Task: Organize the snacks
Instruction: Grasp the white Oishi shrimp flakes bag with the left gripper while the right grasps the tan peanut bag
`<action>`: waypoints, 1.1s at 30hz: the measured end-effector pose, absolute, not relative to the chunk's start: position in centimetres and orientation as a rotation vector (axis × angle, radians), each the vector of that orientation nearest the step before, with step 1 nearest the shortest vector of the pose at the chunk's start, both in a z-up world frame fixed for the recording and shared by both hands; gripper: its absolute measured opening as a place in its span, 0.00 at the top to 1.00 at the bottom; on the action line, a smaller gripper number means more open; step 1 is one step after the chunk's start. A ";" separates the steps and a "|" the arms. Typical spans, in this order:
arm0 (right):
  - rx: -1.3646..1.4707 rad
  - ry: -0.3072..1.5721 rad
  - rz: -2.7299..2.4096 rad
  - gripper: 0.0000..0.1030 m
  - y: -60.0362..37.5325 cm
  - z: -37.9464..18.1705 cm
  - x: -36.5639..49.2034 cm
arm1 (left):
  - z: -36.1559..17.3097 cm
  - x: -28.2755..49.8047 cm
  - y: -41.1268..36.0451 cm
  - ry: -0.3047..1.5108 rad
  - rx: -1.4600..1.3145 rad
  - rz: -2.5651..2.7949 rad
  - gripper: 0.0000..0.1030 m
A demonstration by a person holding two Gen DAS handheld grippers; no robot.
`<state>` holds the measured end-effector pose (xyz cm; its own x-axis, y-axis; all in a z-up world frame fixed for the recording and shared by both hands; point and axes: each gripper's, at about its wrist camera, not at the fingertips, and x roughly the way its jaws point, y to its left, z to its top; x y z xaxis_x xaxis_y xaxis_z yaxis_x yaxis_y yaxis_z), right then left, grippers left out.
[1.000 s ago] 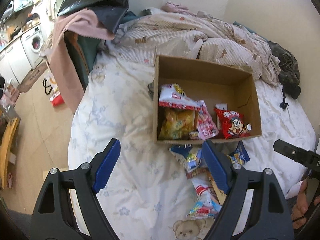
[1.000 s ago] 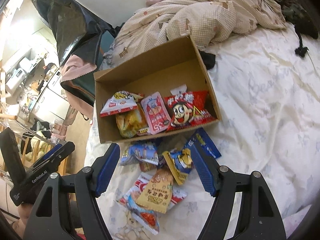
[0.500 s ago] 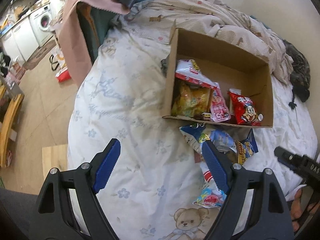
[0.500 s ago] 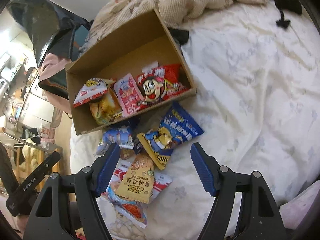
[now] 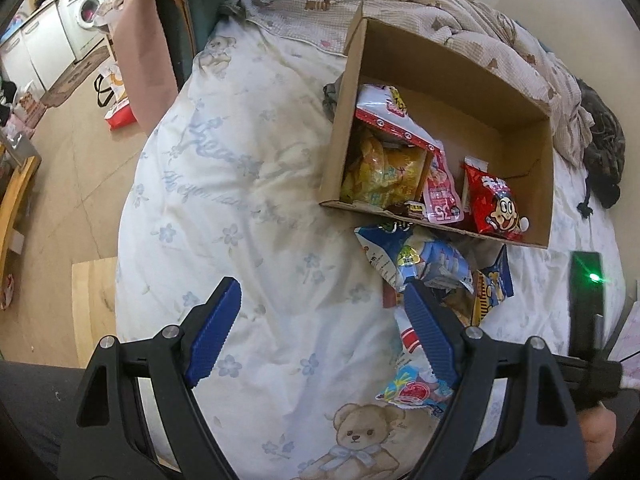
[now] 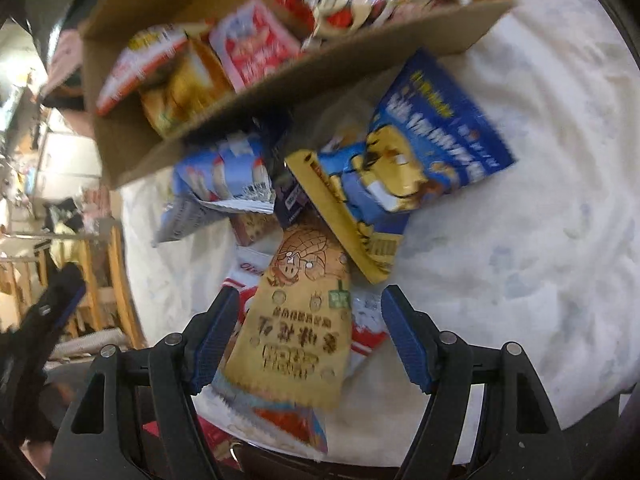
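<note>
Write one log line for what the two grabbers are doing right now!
right gripper: open, tan peanut packet between jaws, not pinched | left gripper: open, over bedsheet | cardboard box: partly filled

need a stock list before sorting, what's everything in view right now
cardboard box: 1, brown, open, on the bed
packets in box: at least 4, red, pink, yellow, red-white
loose packets: a pile, blue, tan, red-white, in front of box
tan packet: 1, between right jaws, untouched
bedsheet: 1, white, floral, bear print
blanket: 1, beige, behind box
washing machine: 1, white, far left
left gripper: open, empty
right gripper: open
</note>
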<state>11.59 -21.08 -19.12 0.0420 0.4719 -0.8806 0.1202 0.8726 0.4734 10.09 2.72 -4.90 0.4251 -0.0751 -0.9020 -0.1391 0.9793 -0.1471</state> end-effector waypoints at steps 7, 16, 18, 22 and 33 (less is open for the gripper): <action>0.360 1.518 0.276 0.53 -19.1 -19.2 11.4 | -5.4 10.0 2.2 1.143 -0.156 0.029 0.21; 0.541 1.410 0.423 0.55 -22.7 -14.1 7.7 | -6.9 10.1 0.7 1.239 -0.180 -0.074 0.21; 0.557 1.377 0.423 0.55 -24.0 -13.1 7.1 | -7.6 10.1 -0.3 1.279 -0.177 -0.121 0.21; 0.527 1.304 0.327 0.55 -27.3 -11.8 6.3 | -9.5 10.3 -3.5 1.399 -0.173 -0.239 0.21; 0.681 1.292 0.239 0.55 -30.7 -13.4 7.1 | -14.6 9.3 -11.8 1.573 0.126 -0.375 0.21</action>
